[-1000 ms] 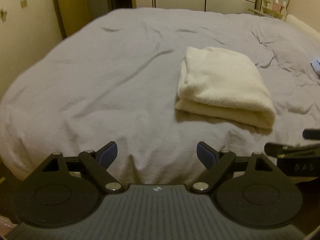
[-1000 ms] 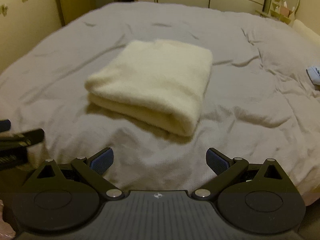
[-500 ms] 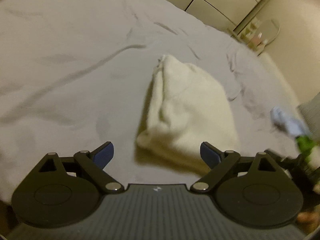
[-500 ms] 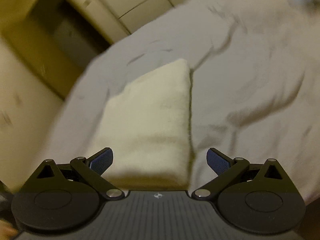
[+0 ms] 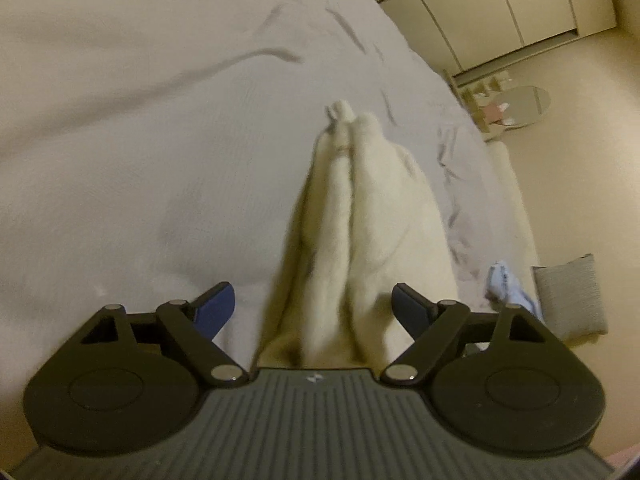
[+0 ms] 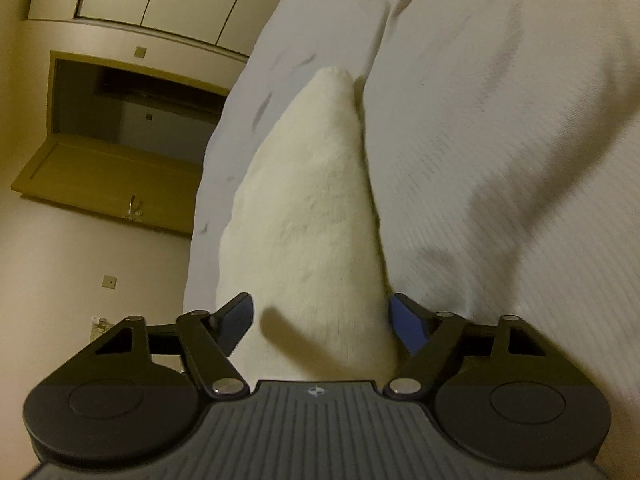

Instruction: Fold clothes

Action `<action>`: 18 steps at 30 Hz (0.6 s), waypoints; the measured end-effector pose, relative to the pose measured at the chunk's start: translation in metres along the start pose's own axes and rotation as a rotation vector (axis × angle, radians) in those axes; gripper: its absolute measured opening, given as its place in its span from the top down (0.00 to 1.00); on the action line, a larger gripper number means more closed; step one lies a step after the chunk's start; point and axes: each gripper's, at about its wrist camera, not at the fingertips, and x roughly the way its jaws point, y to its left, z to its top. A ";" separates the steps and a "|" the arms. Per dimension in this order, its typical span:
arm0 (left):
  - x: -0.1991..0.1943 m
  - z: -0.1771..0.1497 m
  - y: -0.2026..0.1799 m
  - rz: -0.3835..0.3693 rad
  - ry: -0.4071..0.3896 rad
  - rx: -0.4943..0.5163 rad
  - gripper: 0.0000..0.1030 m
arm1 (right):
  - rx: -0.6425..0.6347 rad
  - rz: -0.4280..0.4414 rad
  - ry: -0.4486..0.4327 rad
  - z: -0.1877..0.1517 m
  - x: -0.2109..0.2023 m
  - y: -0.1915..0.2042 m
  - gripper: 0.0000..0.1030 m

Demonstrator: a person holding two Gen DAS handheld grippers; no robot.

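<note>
The folded cream fleece garment lies on the bed's pale grey sheet, and both grippers straddle it from opposite ends. In the left wrist view the left gripper has the stacked open edges of the garment between its blue-padded fingers; its jaws have just been closing, yet gaps remain on both sides. The right gripper frames the rounded fold, its jaws also just closing; its right finger sits just beside the fleece, the left one apart from it.
</note>
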 end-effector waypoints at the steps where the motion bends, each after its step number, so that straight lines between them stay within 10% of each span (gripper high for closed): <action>1: 0.005 0.005 0.001 -0.010 0.007 -0.003 0.20 | -0.003 0.000 -0.001 0.003 0.003 0.000 0.26; 18: 0.092 0.054 0.001 -0.197 0.180 0.015 0.40 | -0.027 0.078 0.001 0.026 0.037 -0.012 0.35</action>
